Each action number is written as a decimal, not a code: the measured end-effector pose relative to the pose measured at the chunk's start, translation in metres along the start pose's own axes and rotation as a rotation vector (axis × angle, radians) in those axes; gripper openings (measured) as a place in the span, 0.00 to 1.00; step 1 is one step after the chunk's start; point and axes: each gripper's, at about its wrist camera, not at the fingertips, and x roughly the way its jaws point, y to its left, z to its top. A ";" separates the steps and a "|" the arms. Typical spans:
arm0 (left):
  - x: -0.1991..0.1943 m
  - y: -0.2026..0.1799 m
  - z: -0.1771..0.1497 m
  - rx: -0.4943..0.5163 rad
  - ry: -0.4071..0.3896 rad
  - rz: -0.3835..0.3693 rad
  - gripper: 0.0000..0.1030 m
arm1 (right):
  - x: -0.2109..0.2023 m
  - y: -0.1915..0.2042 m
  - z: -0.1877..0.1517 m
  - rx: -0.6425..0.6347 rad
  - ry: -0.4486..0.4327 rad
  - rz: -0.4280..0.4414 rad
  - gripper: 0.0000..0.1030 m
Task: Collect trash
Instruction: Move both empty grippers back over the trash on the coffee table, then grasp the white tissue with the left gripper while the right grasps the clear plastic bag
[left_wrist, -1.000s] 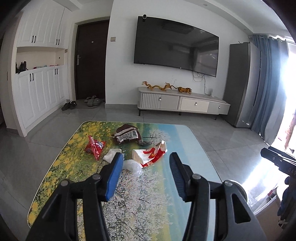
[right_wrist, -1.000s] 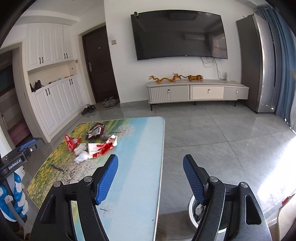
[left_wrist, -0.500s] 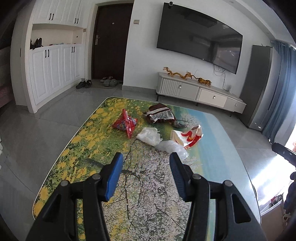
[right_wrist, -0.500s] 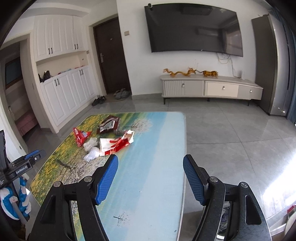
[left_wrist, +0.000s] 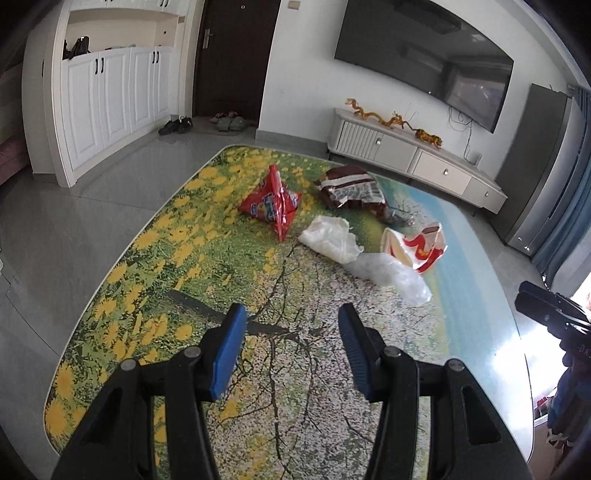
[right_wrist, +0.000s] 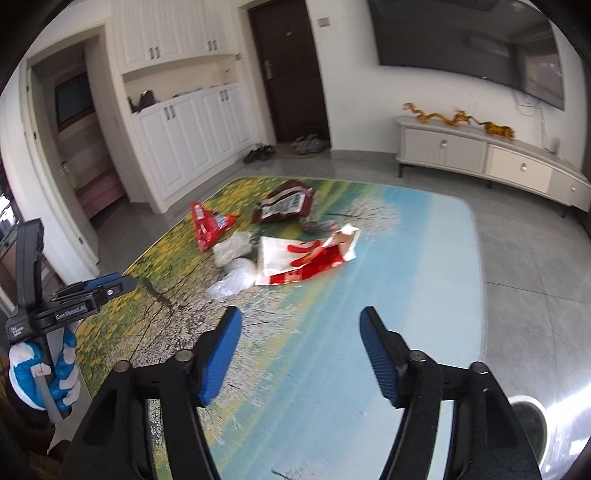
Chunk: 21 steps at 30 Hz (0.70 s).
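Observation:
Trash lies in a cluster on the landscape-printed table (left_wrist: 221, 288): a red snack bag (left_wrist: 275, 203), a brown wrapper (left_wrist: 351, 186), a crumpled white tissue (left_wrist: 328, 238), a clear plastic bag (left_wrist: 391, 275) and a red-and-white paper bag (left_wrist: 417, 247). The same pieces show in the right wrist view: the red bag (right_wrist: 208, 225), brown wrapper (right_wrist: 286, 201), tissue (right_wrist: 232, 247), clear bag (right_wrist: 234, 282) and paper bag (right_wrist: 306, 262). My left gripper (left_wrist: 291, 325) is open and empty, above the near table, short of the trash. My right gripper (right_wrist: 301, 328) is open and empty, near the table's right side.
A white trash bin (right_wrist: 528, 417) stands on the floor by the table's near right corner. A TV cabinet (left_wrist: 410, 155) is along the far wall. White cupboards (left_wrist: 110, 99) and shoes (left_wrist: 175, 125) are at far left. The left gripper shows from the side in the right wrist view (right_wrist: 74, 295).
Both grippers have moved left and tilted down toward the table, bringing the trash closer and more central. Both stayed open and empty.

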 end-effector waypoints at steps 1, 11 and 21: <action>0.004 0.000 0.001 0.001 0.008 0.000 0.49 | 0.009 0.002 0.001 -0.009 0.011 0.018 0.53; 0.042 -0.005 0.023 0.005 0.041 -0.082 0.49 | 0.081 0.023 0.014 -0.037 0.075 0.199 0.49; 0.086 -0.035 0.066 0.095 0.065 -0.169 0.49 | 0.129 0.024 0.014 0.037 0.119 0.317 0.42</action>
